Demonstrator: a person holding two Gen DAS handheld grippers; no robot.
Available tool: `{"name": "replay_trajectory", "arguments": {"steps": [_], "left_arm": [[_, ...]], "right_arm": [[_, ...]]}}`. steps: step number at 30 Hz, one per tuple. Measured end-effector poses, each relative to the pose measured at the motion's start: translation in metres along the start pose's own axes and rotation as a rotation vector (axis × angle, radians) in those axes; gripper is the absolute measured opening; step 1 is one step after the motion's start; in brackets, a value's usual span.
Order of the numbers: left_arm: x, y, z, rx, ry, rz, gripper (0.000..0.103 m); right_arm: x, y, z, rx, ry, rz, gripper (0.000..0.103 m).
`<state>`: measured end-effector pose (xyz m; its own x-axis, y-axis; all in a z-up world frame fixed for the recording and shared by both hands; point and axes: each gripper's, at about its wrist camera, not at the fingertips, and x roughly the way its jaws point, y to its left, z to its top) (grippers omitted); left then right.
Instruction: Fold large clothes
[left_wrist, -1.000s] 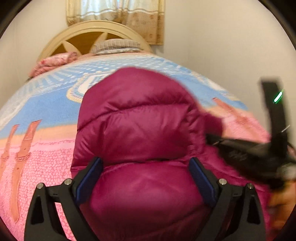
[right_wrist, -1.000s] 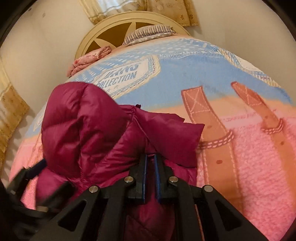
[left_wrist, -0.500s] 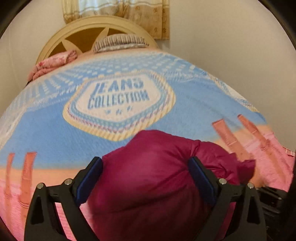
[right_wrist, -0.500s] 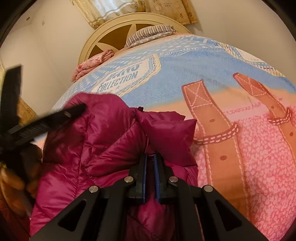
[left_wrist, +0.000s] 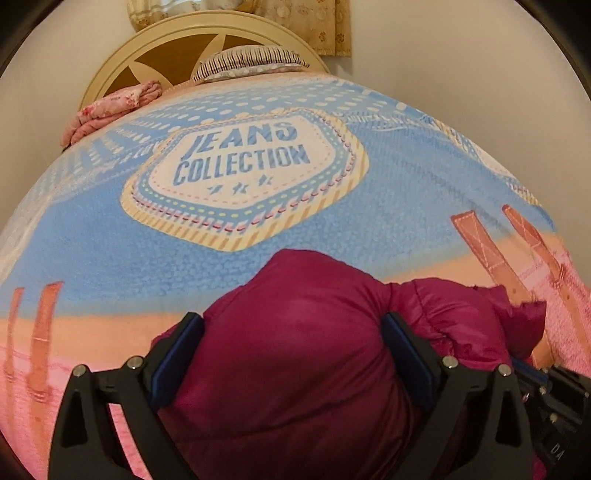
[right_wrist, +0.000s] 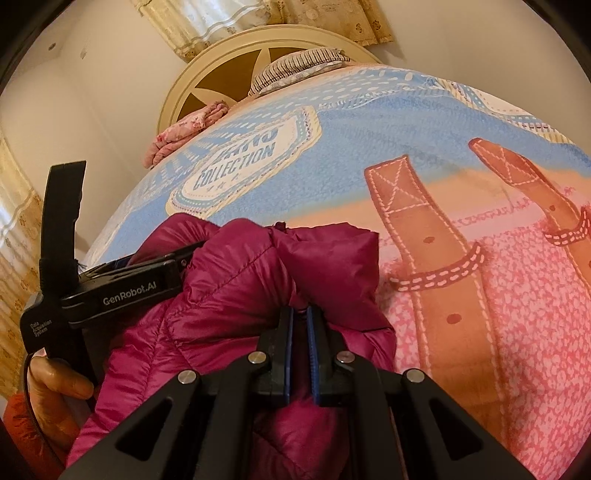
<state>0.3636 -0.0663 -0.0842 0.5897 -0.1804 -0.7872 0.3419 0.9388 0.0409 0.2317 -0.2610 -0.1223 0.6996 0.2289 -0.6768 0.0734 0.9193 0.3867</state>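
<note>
1. The left wrist view shows the left claw (left_wrist: 291, 354) with its blue-padded fingers (left_wrist: 177, 354) spread wide, a rounded bulge of the magenta puffer jacket (left_wrist: 295, 332) filling the gap between them; whether the pads press the fabric cannot be told.
2. Only this view reads the full "JEANS COLLECTION" badge (left_wrist: 243, 181) printed on the bed blanket (left_wrist: 92, 236), and it catches just a dark corner of the right claw's body at the lower right edge.
3. The right wrist view shows the right claw (right_wrist: 300, 328) clenched, its two pads pinching a thin fold of the jacket (right_wrist: 229, 280) near a boxy quilted flap.
4. Only this view shows the left tool from the side, lettered "GenRobot.AI" (right_wrist: 129, 288), gripped by a bare hand (right_wrist: 59, 384), its tips buried in the jacket.
5. The jacket lies bunched on the bed near the foot, on the pink-and-orange zone of the blanket.
6. The jacket is glossy, stitched in puffy channels; the blanket is fuzzy fleece with printed brown straps (right_wrist: 424, 236).
7. Behind stand an arched cream headboard (left_wrist: 177, 40), a striped pillow (left_wrist: 251, 61) and a folded pink floral cloth (left_wrist: 110, 107).
</note>
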Motion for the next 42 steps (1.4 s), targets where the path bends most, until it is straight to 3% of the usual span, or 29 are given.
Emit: {"name": "replay_trajectory", "arguments": {"steps": [3, 8, 12, 16, 20, 31, 35, 38, 41, 42], "left_arm": [[-0.033, 0.004, -0.006, 0.019, -0.03, 0.015, 0.099], [-0.087, 0.015, -0.031, 0.021, -0.078, 0.066, 0.099], [-0.106, 0.02, -0.052, -0.003, -0.088, 0.094, 0.099], [-0.109, 0.02, -0.064, -0.021, -0.079, 0.121, 0.099], [-0.108, 0.016, -0.071, -0.013, -0.073, 0.125, 0.099], [-0.088, 0.013, -0.085, -0.072, -0.05, 0.105, 0.099], [-0.092, 0.025, -0.088, -0.11, -0.046, 0.03, 0.099], [-0.105, 0.05, -0.093, -0.171, -0.062, -0.046, 0.099], [-0.118, 0.082, -0.095, -0.266, -0.099, -0.127, 0.099], [-0.122, 0.093, -0.094, -0.302, -0.118, -0.147, 0.099]], "right_arm": [[-0.021, 0.002, -0.001, -0.026, -0.02, -0.028, 0.007], [-0.098, 0.017, -0.013, -0.106, -0.179, -0.085, 0.008], [-0.132, 0.042, -0.034, -0.158, -0.183, -0.011, 0.008], [-0.126, 0.053, -0.059, -0.145, -0.104, 0.047, 0.008], [-0.104, 0.042, -0.079, -0.097, -0.058, -0.009, 0.008], [-0.07, 0.011, -0.089, 0.075, -0.001, 0.066, 0.005], [-0.074, 0.011, -0.079, 0.05, 0.039, 0.082, 0.005], [-0.088, 0.004, -0.065, 0.083, 0.079, 0.14, 0.008], [-0.119, -0.012, -0.042, 0.131, -0.026, 0.222, 0.009], [-0.127, -0.016, -0.032, 0.138, -0.065, 0.238, 0.023]]}}
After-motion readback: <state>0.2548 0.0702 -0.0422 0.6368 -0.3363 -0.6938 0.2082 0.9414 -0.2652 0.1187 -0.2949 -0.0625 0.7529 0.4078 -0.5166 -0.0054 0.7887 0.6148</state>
